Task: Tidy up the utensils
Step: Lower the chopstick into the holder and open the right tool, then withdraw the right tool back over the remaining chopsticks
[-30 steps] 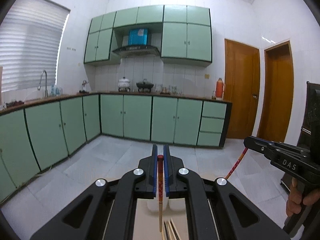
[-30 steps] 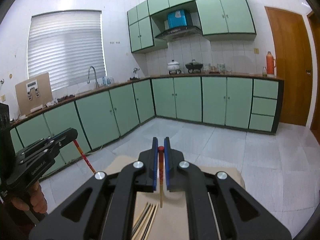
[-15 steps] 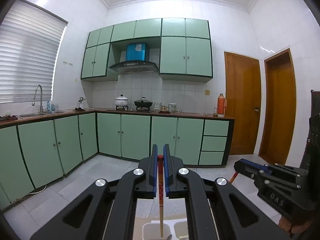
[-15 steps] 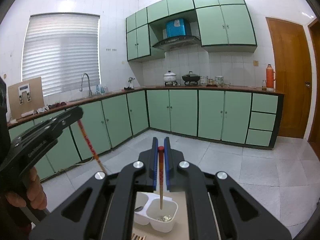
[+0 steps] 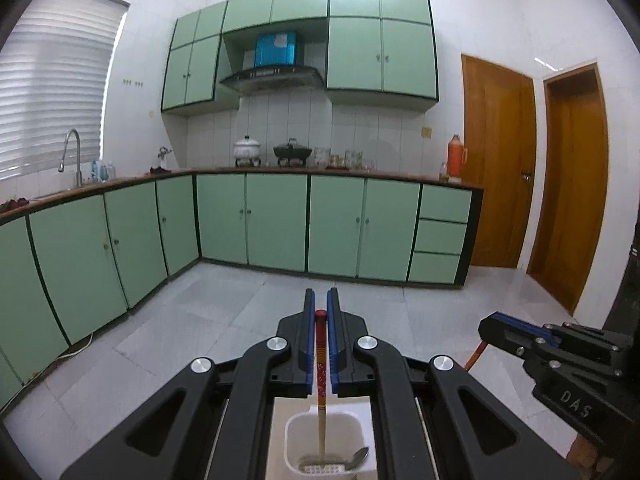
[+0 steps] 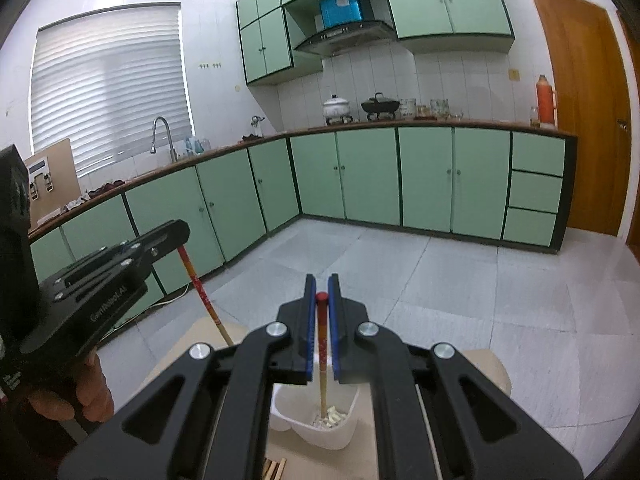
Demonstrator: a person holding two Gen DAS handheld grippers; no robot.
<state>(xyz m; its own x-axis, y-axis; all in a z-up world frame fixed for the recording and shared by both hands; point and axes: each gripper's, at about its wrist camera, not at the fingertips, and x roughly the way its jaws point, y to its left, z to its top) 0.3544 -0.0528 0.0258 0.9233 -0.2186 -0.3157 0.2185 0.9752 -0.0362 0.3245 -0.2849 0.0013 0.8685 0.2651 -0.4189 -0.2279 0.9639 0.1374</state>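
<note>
My left gripper (image 5: 321,322) is shut on a red-topped chopstick (image 5: 321,364) held upright, its lower end inside a white holder (image 5: 296,436) that also contains a metal spoon (image 5: 358,458). My right gripper (image 6: 321,304) is shut on a second red-topped chopstick (image 6: 322,356), its tip down in the white holder (image 6: 344,428). In the right wrist view the left gripper (image 6: 120,264) shows at left with its chopstick (image 6: 202,292) slanting down. In the left wrist view the right gripper (image 5: 560,356) shows at right.
The holder stands on a tan tabletop (image 6: 486,368); more chopsticks (image 6: 274,470) lie on it near the bottom edge. Green kitchen cabinets (image 5: 276,224), a sink tap (image 5: 72,152) and wooden doors (image 5: 496,168) lie beyond a tiled floor.
Both grippers moved forward over the table from the loose chopsticks to the white holder, then lowered, so each chopstick tip now sits down inside it. Both stay shut.
</note>
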